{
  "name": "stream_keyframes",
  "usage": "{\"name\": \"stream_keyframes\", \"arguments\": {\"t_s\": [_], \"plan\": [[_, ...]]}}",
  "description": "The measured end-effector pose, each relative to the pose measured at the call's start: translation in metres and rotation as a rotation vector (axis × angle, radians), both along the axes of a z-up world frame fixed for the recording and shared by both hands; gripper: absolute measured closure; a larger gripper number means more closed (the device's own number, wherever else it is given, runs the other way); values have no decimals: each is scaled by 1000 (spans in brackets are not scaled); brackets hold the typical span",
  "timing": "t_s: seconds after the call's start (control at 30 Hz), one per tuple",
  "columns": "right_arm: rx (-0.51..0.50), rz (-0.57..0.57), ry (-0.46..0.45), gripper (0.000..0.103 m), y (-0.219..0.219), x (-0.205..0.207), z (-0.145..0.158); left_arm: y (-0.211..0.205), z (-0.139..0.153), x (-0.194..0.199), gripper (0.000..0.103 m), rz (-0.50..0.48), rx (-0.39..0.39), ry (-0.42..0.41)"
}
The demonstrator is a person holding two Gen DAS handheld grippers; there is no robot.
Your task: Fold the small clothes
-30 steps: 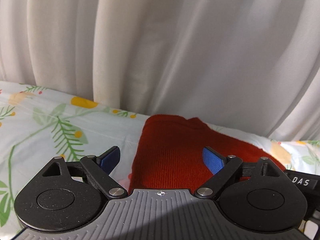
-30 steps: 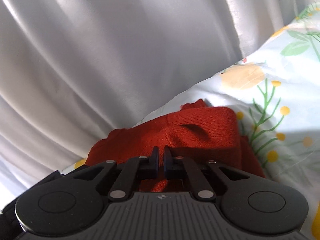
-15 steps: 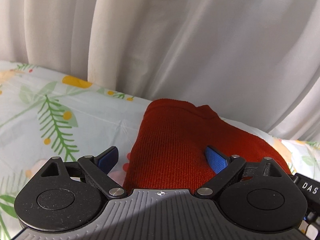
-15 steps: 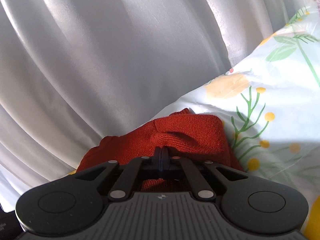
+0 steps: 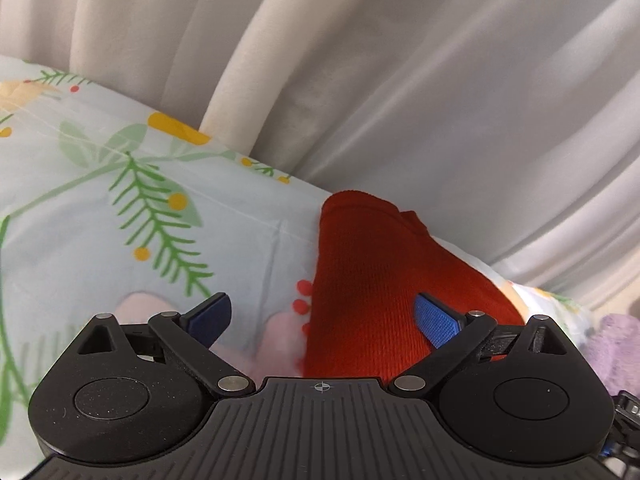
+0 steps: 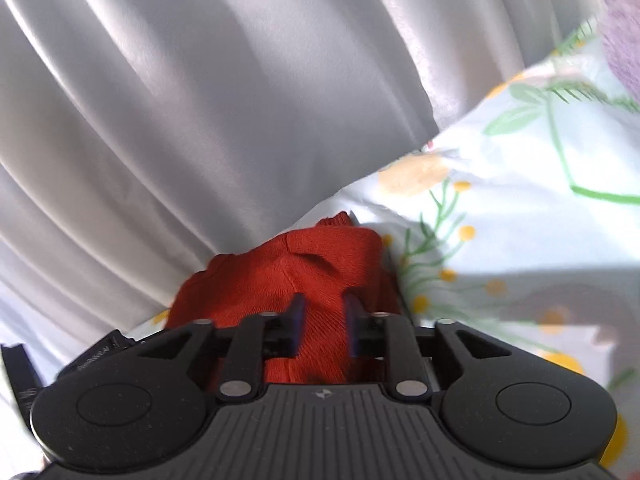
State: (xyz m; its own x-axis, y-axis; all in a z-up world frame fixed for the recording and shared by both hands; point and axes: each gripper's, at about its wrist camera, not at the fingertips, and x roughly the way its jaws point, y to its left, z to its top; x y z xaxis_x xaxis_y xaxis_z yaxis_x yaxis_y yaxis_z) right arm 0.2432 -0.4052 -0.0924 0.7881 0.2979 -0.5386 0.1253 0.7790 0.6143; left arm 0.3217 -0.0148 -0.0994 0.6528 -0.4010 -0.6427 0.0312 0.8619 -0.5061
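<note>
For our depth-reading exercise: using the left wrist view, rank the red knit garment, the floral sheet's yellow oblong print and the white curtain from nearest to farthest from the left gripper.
1. Red knit garment: partly between the open jaws of the left gripper.
2. Yellow oblong print: upper left, on the sheet's far edge.
3. White curtain: hanging behind the bed, farthest.

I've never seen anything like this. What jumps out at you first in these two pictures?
The red knitted garment grabs the eye, lying folded on the floral bedsheet just before the white curtain. The black left gripper hangs over its edge, jaws wide apart. From the other side, the right gripper has its jaws opening, red knit showing between them.
</note>
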Motion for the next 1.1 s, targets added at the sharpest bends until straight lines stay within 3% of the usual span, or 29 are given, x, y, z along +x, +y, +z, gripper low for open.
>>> {"name": "stream_keyframes", "arguments": {"t_s": [0.03, 0.07, 0.1, 0.2, 0.37, 0.53, 0.7, 0.8, 0.93, 1.0, 1.1], "plan": [[44, 14, 31, 51, -10, -4, -2, 7, 2, -1, 3, -20, -37, 8], [86, 30, 65, 37, -20, -7, -4, 14, 3, -2, 3, -41, -78, 14], [129, 50, 88, 37, -28, -8, -8, 19, 3, -1, 3, -62, -123, 28], [297, 62, 123, 37, -46, -8, -23, 21, 2, 2, 3, -111, -205, 63], [389, 88, 164, 37, -49, 6, -39, 6, -7, 11, 4, -215, -223, 132], [369, 142, 190, 37, -39, 21, -38, 0, -18, 15, 12, -245, -264, 170], [403, 160, 202, 37, -38, 36, -41, -5, -19, 20, 13, -269, -251, 166], [409, 165, 201, 38, -34, 43, -42, -4, -20, 21, 18, -255, -260, 173], [386, 178, 205, 43, -29, 48, -41, -2, -21, 19, 31, -246, -260, 175], [381, 183, 213, 54, -26, 49, -39, 1, -21, 19, 35, -247, -267, 174], [382, 202, 204, 59, -20, 49, -37, 3, -21, 20, 36, -249, -280, 172]]}}
